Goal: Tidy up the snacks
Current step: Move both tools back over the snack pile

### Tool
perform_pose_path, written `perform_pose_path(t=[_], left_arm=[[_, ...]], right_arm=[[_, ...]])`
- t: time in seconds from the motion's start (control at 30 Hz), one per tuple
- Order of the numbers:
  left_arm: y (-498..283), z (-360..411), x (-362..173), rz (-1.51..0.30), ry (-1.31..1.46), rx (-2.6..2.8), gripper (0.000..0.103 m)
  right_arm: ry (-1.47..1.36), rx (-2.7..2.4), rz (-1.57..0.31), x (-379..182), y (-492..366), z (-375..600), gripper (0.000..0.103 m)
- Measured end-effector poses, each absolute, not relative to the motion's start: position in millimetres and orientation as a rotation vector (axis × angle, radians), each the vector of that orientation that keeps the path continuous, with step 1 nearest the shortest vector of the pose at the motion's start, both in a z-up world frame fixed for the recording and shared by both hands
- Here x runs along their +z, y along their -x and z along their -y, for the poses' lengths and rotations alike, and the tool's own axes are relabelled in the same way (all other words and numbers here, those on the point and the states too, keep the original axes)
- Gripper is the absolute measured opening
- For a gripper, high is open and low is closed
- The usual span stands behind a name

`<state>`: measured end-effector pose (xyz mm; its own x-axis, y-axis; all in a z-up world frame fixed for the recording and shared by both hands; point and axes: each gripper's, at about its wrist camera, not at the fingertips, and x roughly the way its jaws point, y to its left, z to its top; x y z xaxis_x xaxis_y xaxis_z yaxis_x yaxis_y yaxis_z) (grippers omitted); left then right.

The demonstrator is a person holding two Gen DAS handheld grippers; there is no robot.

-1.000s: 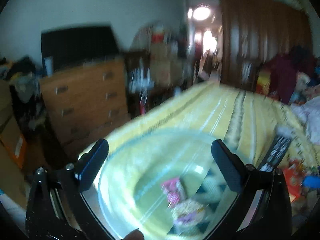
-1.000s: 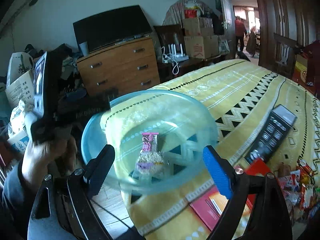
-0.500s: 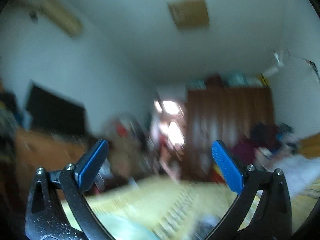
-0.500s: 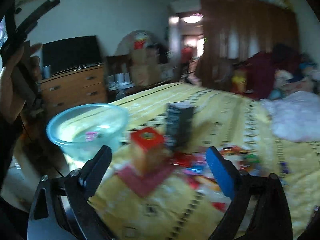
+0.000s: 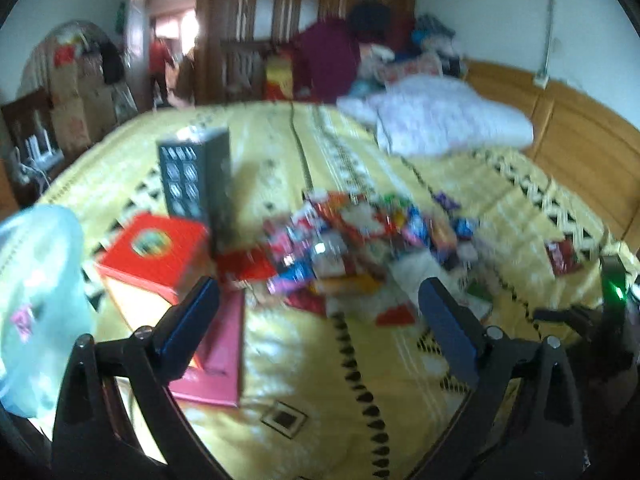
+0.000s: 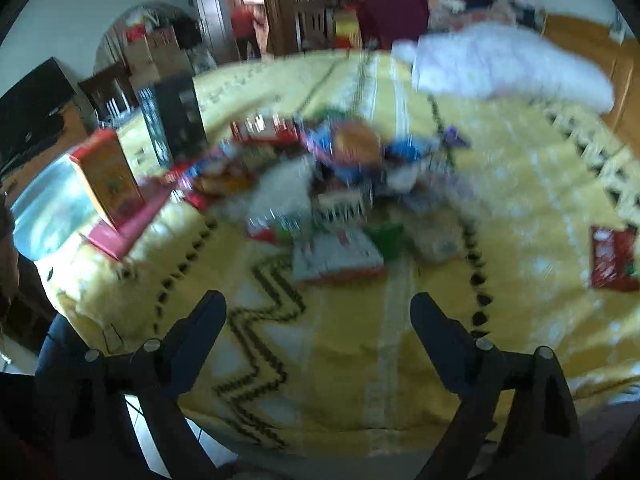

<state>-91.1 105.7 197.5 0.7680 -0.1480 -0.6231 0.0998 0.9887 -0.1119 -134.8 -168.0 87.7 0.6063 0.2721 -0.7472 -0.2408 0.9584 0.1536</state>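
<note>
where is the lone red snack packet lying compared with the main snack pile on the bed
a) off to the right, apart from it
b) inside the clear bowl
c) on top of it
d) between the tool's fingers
a: in the right wrist view the red snack packet lies by itself on the yellow bedspread, well right of the snack pile.

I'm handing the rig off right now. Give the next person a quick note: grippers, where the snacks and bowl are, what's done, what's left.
Left gripper: open, nothing between its jaws.
Right gripper: open and empty; its jaws have just been closing a little.
Snack pile: loose packets heaped mid-bed on the yellow bedspread, ahead of both grippers. One red packet lies apart to the right.
Clear bowl: at the bed's left edge, beside the red box and the upright black box; something pink shows inside, too blurred to identify.
Done: at most a packet or so in the bowl.
Left: nearly the whole pile.
</note>
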Motion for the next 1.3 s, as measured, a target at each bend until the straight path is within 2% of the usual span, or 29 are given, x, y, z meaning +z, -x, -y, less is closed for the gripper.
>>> perform_pose_path(t=[0.1,0.3,0.47,0.53,0.63,0.77,1.1,1.2,1.3], left_arm=[[87,-104,190,-0.738,0.083,-0.138,0.100],[85,-103,166,-0.783,0.132,-0.096,0.100],[80,-101,152,-0.806,0.137,-0.096,0.101],[77,-96,146,-0.823,0.121,-0.107,0.101],[71,-91,140,-0.841,0.128,-0.141,0.100],[51,-79,146,-0.807,0.100,-0.189,0.100],[-56,-38,165,-0.701,-0.008,-0.194,0.100],[-104,-29,153,-0.735,-0.047,-0.088,0.101],[-149,-29,115,-0.876,-0.067,0.036,0.100]], right_arm=[[-0.018,0.303,-0.899,77,103,166,0.095],[0.014,0.358,-0.850,95,43,120,0.098],[0.099,0.271,-0.933,63,6,68,0.099],[0.172,0.209,-0.905,55,5,61,0.099],[0.186,0.208,-0.905,50,0,66,0.078],[0.048,0.293,-0.900,57,1,99,0.062],[-0.172,0.420,-0.848,80,69,156,0.058],[-0.214,0.413,-0.849,79,86,172,0.058],[-0.241,0.398,-0.862,77,99,189,0.057]])
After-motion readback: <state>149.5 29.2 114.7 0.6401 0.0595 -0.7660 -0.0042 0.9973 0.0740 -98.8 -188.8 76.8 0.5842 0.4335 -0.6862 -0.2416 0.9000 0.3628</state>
